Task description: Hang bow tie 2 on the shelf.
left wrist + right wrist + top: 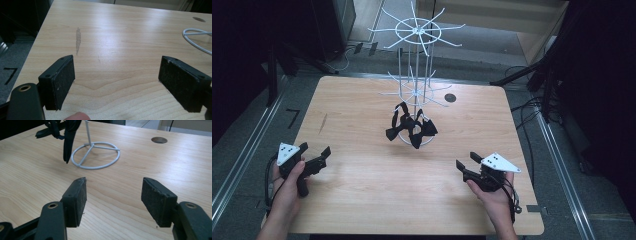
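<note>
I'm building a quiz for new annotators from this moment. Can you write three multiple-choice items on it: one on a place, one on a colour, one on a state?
1. Where do the black bow ties hang?
A. on the white wire rack's lower arms
B. flat on the table's near edge
C. in the left gripper

2. What colour is the tiered wire rack?
A. red
B. white
C. black

3. How do the right gripper's jaws stand?
A. shut on a bow tie
B. shut on nothing
C. open, nothing between them

Key: 1 A, they dangle by the rack's pole above its ring base; 2 B, its wires are white; 3 C, bare wooden table shows between them.
</note>
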